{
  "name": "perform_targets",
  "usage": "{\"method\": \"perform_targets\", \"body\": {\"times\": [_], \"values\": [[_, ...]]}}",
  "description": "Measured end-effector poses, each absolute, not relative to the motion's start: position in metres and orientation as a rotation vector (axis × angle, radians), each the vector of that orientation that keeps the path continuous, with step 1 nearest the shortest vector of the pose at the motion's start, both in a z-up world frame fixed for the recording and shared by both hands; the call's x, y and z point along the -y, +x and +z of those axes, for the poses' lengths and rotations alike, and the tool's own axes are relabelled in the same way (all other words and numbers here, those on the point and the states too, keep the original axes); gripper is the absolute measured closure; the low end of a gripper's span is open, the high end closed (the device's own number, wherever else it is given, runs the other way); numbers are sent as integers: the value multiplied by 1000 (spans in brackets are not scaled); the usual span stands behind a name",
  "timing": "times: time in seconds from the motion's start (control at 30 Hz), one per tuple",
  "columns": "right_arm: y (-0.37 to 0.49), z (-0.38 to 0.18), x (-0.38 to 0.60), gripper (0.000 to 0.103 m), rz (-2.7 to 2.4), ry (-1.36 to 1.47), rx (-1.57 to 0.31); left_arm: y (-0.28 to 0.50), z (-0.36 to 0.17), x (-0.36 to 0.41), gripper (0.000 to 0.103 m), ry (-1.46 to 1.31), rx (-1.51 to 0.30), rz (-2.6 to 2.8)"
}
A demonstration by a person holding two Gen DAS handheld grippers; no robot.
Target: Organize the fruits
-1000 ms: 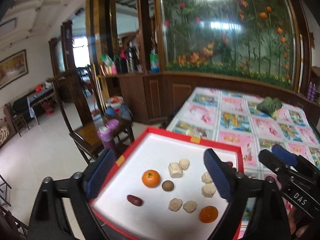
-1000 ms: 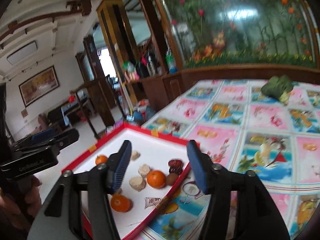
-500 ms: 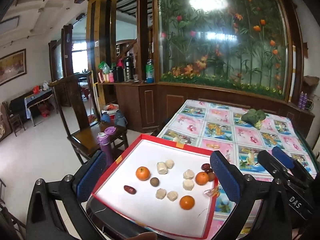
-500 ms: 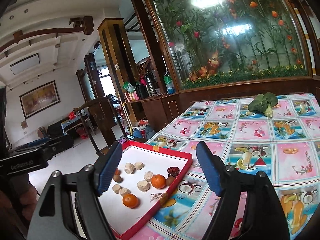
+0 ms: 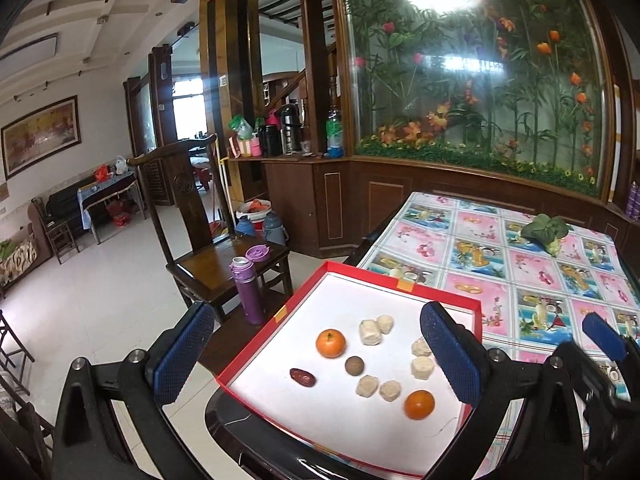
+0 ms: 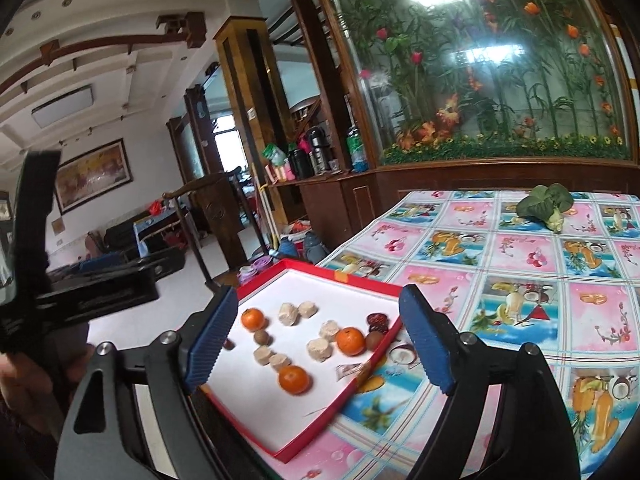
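Note:
A red-rimmed tray (image 5: 400,286) with a white floor sits on the near left corner of the table. In it lie oranges (image 5: 330,343) (image 5: 419,404), a brown round fruit (image 5: 354,365), a red date (image 5: 302,377) and several cream chunks (image 5: 370,332). My left gripper (image 5: 316,320) hovers open over the tray's near side, holding nothing. From the right wrist view the tray (image 6: 340,276) shows three oranges (image 6: 351,341), dark dates (image 6: 377,318) and a wrapper (image 6: 348,370). My right gripper (image 6: 318,308) is open above the tray's right edge. The left gripper (image 6: 100,292) appears at far left.
The table wears a pink and blue fruit-print cloth (image 5: 540,280). A green leafy vegetable (image 5: 544,232) lies at its far side. A wooden chair (image 5: 224,256) with a purple bottle (image 5: 250,292) stands left of the table. A wooden cabinet and a flower-painted glass screen stand behind.
Both grippers pulled back and up from the tray, then drew a little closer to it again. Their jaws stayed open. The fruits have not moved.

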State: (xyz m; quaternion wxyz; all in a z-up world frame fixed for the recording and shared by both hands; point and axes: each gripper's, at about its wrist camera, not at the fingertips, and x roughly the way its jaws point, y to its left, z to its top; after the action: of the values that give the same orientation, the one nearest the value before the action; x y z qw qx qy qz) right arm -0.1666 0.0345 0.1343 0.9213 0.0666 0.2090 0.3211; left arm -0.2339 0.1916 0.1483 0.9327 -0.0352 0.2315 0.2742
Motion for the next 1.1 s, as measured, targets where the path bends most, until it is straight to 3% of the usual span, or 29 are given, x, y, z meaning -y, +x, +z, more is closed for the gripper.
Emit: {"method": "perform_targets", "body": {"times": [1.1], "values": [[-176, 124, -67, 19, 655, 37, -442, -229, 139, -202, 0, -93, -481, 545]]}}
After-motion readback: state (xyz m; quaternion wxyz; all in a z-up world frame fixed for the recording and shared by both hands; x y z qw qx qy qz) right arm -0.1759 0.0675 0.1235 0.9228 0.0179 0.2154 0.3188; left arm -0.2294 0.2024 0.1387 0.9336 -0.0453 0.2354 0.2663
